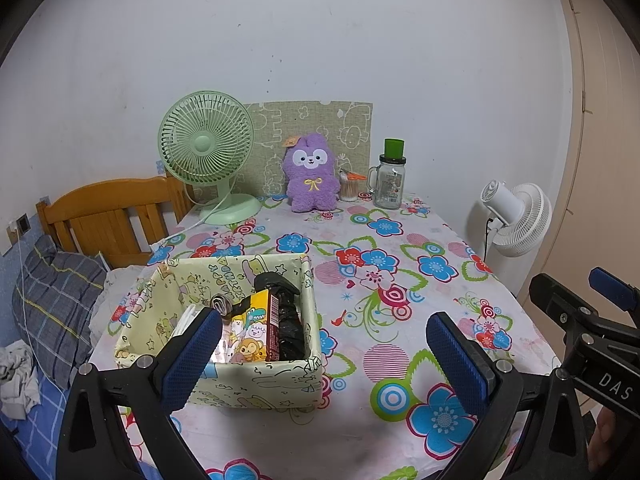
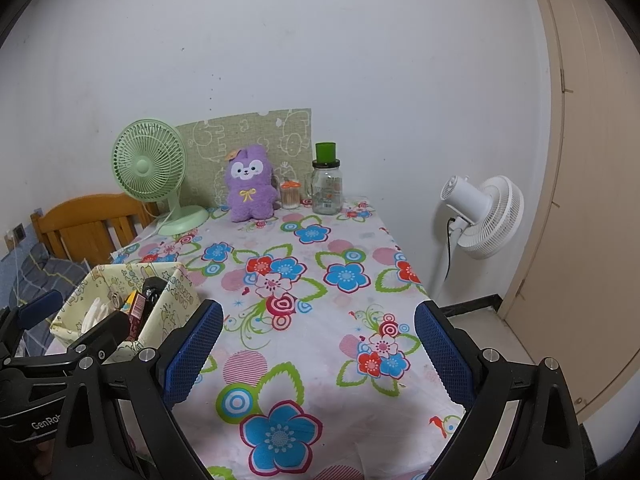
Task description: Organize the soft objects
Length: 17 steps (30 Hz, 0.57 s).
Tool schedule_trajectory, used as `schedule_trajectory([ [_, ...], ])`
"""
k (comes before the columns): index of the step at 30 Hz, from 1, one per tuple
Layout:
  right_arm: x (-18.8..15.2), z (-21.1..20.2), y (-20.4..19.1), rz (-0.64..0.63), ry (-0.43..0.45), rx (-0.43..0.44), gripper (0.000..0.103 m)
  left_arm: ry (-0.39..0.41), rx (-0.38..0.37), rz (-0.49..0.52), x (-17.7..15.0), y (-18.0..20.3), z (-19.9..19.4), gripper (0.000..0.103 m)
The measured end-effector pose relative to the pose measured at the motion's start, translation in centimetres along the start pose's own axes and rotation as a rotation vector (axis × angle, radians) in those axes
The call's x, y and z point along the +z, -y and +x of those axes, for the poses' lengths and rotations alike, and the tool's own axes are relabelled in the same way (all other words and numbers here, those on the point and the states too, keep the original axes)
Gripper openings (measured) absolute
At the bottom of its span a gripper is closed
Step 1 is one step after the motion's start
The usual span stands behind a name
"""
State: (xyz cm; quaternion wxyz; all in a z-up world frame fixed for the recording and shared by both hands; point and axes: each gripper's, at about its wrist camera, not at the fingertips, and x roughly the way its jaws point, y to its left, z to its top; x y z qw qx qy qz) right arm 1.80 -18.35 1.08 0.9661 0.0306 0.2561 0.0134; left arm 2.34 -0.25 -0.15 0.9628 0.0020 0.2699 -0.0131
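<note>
A purple plush rabbit (image 1: 310, 178) sits upright at the far end of the flowered table, against a green patterned board; it also shows in the right wrist view (image 2: 250, 184). A pale yellow fabric storage box (image 1: 224, 376) stands near the table's front left and holds snack packets and black items; it shows in the right wrist view (image 2: 160, 320) too. My left gripper (image 1: 324, 344) is open and empty, just right of the box. My right gripper (image 2: 318, 336) is open and empty over the table's near middle.
A green desk fan (image 1: 206, 150) stands left of the plush. A cotton swab jar (image 1: 349, 188) and a glass mug jar with green lid (image 1: 390, 176) stand to its right. A white floor fan (image 2: 482, 216) stands right of the table. A bed with a wooden headboard (image 1: 108, 216) lies left.
</note>
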Motion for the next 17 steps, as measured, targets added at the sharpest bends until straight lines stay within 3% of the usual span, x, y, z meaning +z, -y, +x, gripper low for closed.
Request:
schedule_trajectory([
  [17, -0.10, 0.00, 0.02, 0.005, -0.005, 0.004, 0.098, 0.001, 0.001, 0.000, 0.00, -0.02, -0.06, 0.103],
])
